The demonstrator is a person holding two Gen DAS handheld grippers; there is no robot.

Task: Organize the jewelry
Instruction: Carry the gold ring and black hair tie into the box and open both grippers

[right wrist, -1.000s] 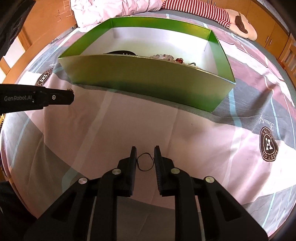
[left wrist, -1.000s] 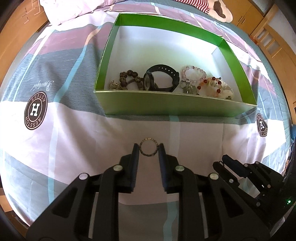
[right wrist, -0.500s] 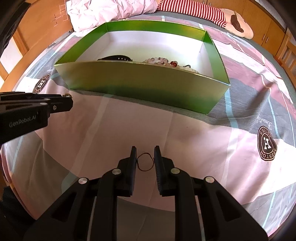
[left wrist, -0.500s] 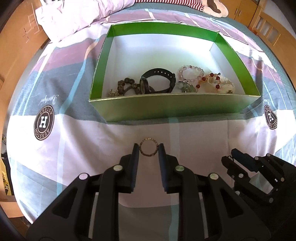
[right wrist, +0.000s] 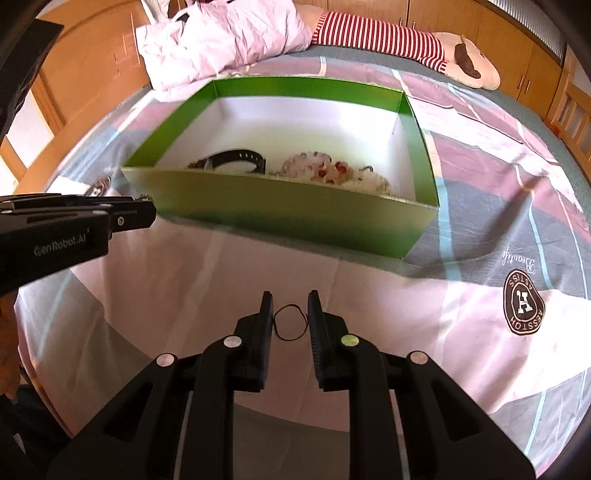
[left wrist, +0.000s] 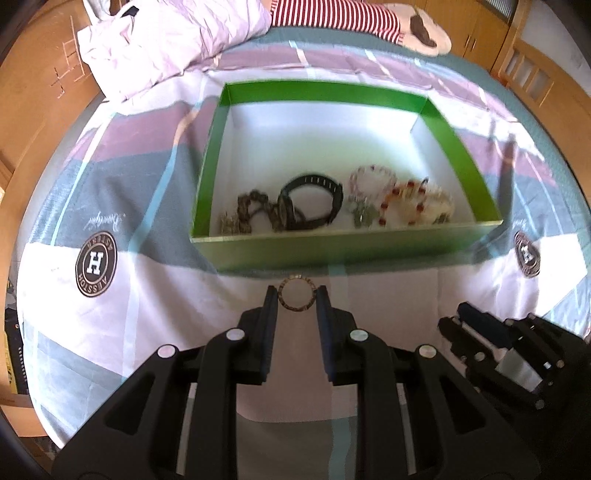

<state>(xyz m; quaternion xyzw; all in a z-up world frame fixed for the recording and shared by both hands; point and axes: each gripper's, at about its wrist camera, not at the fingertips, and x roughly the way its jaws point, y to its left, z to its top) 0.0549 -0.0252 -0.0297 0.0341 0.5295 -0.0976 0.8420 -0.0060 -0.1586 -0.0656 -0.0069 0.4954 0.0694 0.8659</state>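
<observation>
My left gripper is shut on a thin golden bangle, held above the bedspread just in front of the green box. My right gripper is shut on a thin dark hair band, held over the bedspread short of the green box. In the box lie a brown bead bracelet, a black watch, a pink bead bracelet and a red-and-white bead bracelet. The left gripper also shows at the left of the right wrist view.
The box rests on a bed with a pink, grey and white patterned cover. A crumpled white pillow and a striped plush toy lie behind the box. Wooden cabinets stand beyond the bed.
Both grippers have risen and tilted, so the box interior shows more from above. Each still holds its ring-shaped item.
</observation>
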